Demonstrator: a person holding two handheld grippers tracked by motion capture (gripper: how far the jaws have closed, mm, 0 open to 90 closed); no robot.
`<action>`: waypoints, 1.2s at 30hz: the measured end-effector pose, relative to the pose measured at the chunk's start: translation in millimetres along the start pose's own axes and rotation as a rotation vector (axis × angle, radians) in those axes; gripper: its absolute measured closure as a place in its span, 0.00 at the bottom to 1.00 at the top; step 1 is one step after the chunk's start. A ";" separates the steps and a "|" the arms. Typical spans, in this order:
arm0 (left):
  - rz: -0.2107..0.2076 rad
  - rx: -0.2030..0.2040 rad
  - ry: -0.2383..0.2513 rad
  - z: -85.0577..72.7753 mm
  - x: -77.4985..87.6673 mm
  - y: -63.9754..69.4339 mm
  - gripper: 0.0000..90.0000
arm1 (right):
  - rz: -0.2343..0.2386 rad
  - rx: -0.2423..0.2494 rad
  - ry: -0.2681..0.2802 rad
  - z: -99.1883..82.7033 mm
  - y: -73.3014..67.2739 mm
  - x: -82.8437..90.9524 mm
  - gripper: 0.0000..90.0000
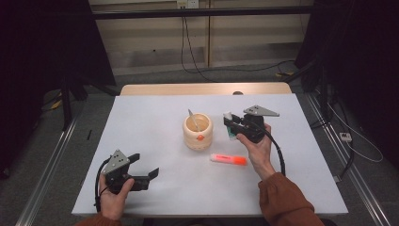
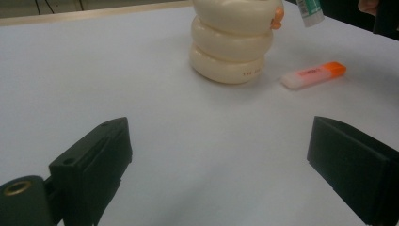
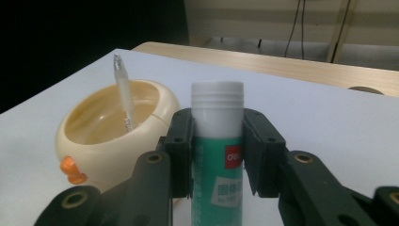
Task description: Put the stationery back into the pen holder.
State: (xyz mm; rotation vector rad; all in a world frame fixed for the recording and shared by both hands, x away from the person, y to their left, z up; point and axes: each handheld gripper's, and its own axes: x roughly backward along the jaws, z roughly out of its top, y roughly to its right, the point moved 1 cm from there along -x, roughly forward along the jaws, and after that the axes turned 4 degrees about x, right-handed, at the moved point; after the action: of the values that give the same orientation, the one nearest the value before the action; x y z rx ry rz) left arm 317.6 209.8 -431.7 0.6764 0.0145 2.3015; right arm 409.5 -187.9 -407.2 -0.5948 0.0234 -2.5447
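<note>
Counter, white top, carrying 3 loose items. Cream ribbed pot at centre, a thin clear pen leaning inside it. Orange highlighter lying flat just in front and to the right of the pot. Glue stick, white cap, green label, clamped upright between the jaws of the right gripper, held just right of the pot. Left gripper near the front left corner, jaws spread wide, nothing between them.

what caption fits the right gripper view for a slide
Right gripper clamps a green glue stick upright beside a cream holder containing a pen.
</note>
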 end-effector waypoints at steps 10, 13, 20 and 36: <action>0.000 -0.003 -0.004 -0.1 -0.2 0.1 0.07 | 0.054 -0.002 0.055 8.5 -3.4 2.1 0.73; 0.000 -0.008 -0.006 -0.1 -0.8 0.5 0.07 | 0.067 0.010 0.088 11.1 -7.2 2.1 0.73; 0.003 -0.004 -0.006 -0.2 -0.7 -0.3 0.07 | 0.093 0.045 0.150 22.9 -18.0 -0.7 0.73; 0.002 0.000 -0.002 -0.2 -0.3 -0.6 0.07 | 0.145 0.071 0.222 50.7 -41.4 -30.1 0.73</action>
State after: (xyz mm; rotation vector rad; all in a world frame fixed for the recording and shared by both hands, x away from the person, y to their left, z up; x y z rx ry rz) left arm 318.1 210.1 -432.2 0.6791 0.0130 2.3024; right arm 433.7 -132.3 -368.3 -0.2712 0.0523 -2.4463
